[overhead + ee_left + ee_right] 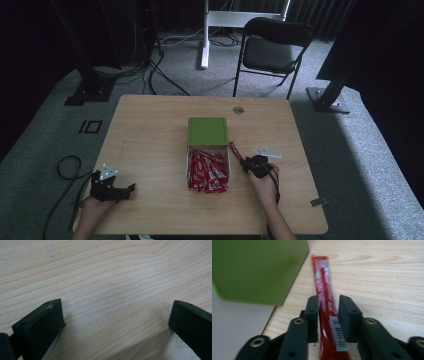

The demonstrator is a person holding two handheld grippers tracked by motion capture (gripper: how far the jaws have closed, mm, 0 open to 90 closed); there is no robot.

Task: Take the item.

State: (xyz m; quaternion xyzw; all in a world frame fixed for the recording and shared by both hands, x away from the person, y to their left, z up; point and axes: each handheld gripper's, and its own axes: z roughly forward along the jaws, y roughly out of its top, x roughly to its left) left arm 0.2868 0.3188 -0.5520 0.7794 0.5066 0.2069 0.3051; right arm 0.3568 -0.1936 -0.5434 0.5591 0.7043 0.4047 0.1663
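Observation:
A long red stick packet (322, 277) lies on the wooden table (150, 135), just right of the green lid (257, 267). My right gripper (329, 307) straddles its near end, and a thin gap shows between the pads and the wrapper, so the jaws stand slightly open around it. In the high view this packet (235, 150) points away from my right gripper (248, 162), beside a clear box (208, 171) heaped with several red packets. My left gripper (120, 192) rests near the table's front left. Its jaws are wide open over bare wood (117, 312).
The green lid (207, 131) sits at the far end of the clear box, mid-table. A small round grommet (238, 110) marks the table's far edge. A black chair (272, 47) and stand legs are on the carpet beyond.

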